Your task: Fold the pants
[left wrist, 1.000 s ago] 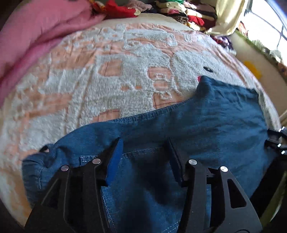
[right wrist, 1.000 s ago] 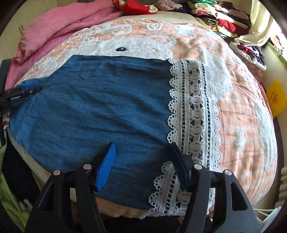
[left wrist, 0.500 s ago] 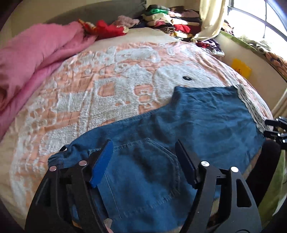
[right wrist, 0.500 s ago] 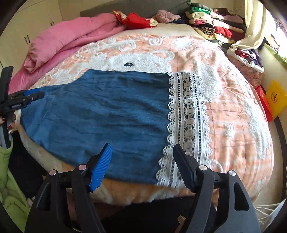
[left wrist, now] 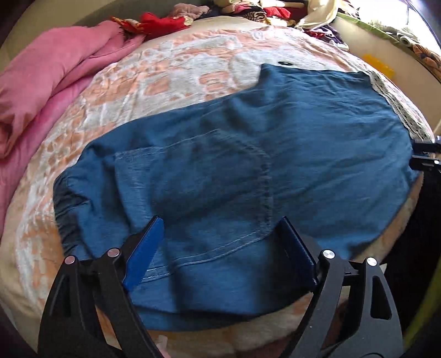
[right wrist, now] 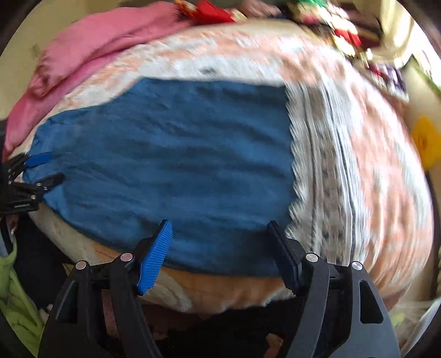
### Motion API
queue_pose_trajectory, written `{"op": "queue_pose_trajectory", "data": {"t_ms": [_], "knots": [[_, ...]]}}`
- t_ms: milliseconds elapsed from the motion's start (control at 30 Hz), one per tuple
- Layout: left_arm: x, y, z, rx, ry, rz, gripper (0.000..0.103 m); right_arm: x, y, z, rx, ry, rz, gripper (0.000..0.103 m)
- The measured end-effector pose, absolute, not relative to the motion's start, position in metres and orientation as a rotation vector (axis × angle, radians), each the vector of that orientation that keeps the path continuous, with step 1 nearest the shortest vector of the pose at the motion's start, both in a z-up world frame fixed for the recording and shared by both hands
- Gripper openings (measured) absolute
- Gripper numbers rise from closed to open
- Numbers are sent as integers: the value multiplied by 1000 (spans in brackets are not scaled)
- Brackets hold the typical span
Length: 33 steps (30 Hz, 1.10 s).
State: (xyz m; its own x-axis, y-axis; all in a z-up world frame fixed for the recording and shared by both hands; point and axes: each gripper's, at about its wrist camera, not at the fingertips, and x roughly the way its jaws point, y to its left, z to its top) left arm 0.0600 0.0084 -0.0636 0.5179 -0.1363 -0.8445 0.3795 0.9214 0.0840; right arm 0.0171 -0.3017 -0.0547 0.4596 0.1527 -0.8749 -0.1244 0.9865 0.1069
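On the bed (left wrist: 171, 82) my pants (left wrist: 248, 165) lie flat; left gripper (left wrist: 220, 247) is opening, right gripper (right wrist: 220, 253) open, both empty. Next I grab an edge.

Daylight from the window (left wrist: 391, 11) at upper right, blown out to white there. Bed (left wrist: 171, 71) evenly lit, soft shadows only. Left wrist view mostly sharp; mild smear on the pants (left wrist: 248, 154) near the pocket seam. Right wrist view heavily motion-blurred: lace hem (right wrist: 325, 165) and bedspread pattern streak, clothes pile (right wrist: 341, 30) unreadable. Fingers (right wrist: 154, 253) stay crisp in both. Strong fisheye bowing, dark vignette in the corners.
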Motion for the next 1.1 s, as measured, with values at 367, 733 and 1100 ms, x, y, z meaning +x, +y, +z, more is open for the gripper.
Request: {"op": "queue_pose_trajectory", "data": {"t_ms": [367, 733, 1100], "knots": [[56, 13, -58, 214, 969, -340, 80, 7, -309, -52, 74, 1058, 172, 69], [46, 2, -18, 185, 898, -382, 93, -15, -329, -12, 142, 919, 164, 86], [51, -36, 7, 217, 866, -463, 93, -35, -365, 8, 209, 841, 72, 86]]}}
